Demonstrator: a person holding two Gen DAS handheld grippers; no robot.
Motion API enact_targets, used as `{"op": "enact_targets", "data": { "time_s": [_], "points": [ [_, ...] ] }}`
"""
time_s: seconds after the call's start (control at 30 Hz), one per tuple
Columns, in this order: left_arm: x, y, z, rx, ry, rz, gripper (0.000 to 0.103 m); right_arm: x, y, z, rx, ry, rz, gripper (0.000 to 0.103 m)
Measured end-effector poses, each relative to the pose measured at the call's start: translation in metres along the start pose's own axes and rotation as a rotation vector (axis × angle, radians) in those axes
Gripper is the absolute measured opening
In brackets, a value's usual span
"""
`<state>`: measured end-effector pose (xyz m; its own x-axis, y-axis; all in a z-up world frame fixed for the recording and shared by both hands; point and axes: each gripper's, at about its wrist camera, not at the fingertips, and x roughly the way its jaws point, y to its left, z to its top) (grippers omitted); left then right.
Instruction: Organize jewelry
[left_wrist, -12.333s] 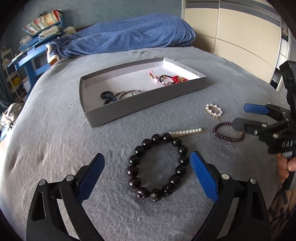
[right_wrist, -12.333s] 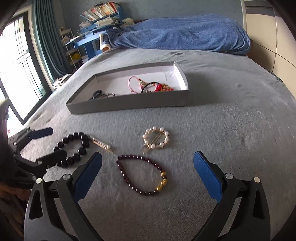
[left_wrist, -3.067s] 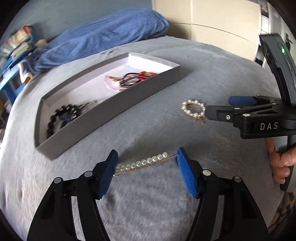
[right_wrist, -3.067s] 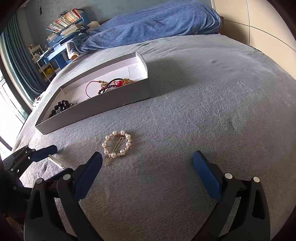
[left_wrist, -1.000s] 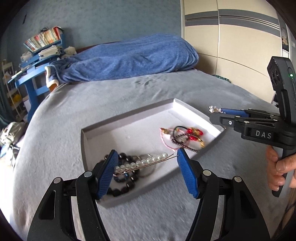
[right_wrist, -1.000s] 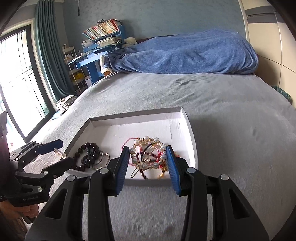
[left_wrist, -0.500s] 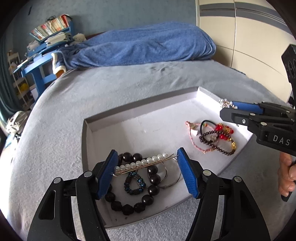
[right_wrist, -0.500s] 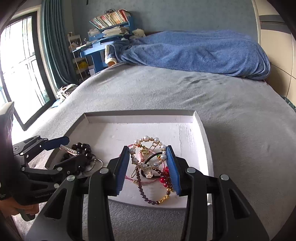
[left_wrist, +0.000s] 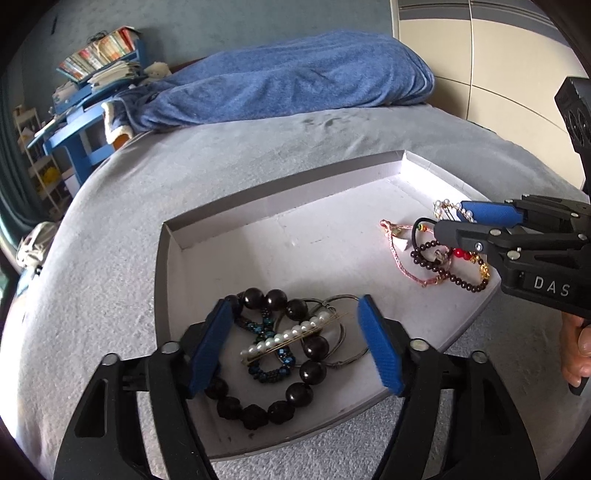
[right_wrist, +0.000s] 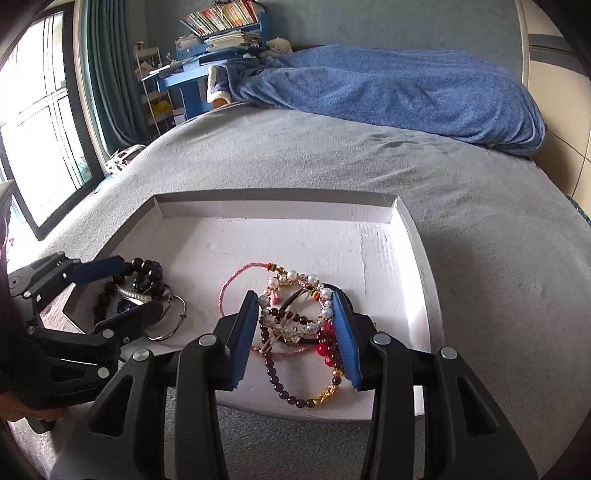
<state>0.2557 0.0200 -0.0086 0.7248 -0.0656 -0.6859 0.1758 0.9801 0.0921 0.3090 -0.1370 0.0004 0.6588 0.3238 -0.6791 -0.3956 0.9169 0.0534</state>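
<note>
tray (left_wrist: 280, 206) under left tongs (left_wrist: 295, 347) spread, right tongs (right_wrist: 295, 325) pinching pearl ring clip (right_wrist: 295, 295).

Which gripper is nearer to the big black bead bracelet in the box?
Left. The left gripper hangs right over the black bead bracelet; the right gripper is at the box's other end.

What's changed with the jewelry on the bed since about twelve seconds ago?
The black bead bracelet and dark red bracelet went from the blanket into the tray. The left gripper carried the pearl hair pin over them; the right gripper holds the pearl ring clip above the tray's other end. The tray stayed put.
</note>
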Motion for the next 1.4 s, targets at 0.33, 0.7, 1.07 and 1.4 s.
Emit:
{"op": "enact_targets", "data": {
  "time_s": [0.33, 0.7, 1.07, 1.4],
  "points": [
    [-0.003, -0.002, 0.000, 0.011, -0.020, 0.012, 0.083, -0.003, -0.001, -0.001, 0.003, -0.009, 0.012, 0.059],
    [-0.021, 0.007, -0.001, -0.033, -0.094, 0.045, 0.092, -0.023, -0.008, -0.005, 0.050, -0.081, 0.013, 0.083],
    [-0.050, 0.014, -0.016, -0.108, -0.153, 0.068, 0.095, -0.051, -0.005, -0.028, 0.036, -0.193, -0.041, 0.097],
    [-0.075, 0.001, -0.040, -0.136, -0.203, 0.062, 0.097, -0.076, 0.000, -0.056, 0.061, -0.224, -0.059, 0.097]
  ]
}}
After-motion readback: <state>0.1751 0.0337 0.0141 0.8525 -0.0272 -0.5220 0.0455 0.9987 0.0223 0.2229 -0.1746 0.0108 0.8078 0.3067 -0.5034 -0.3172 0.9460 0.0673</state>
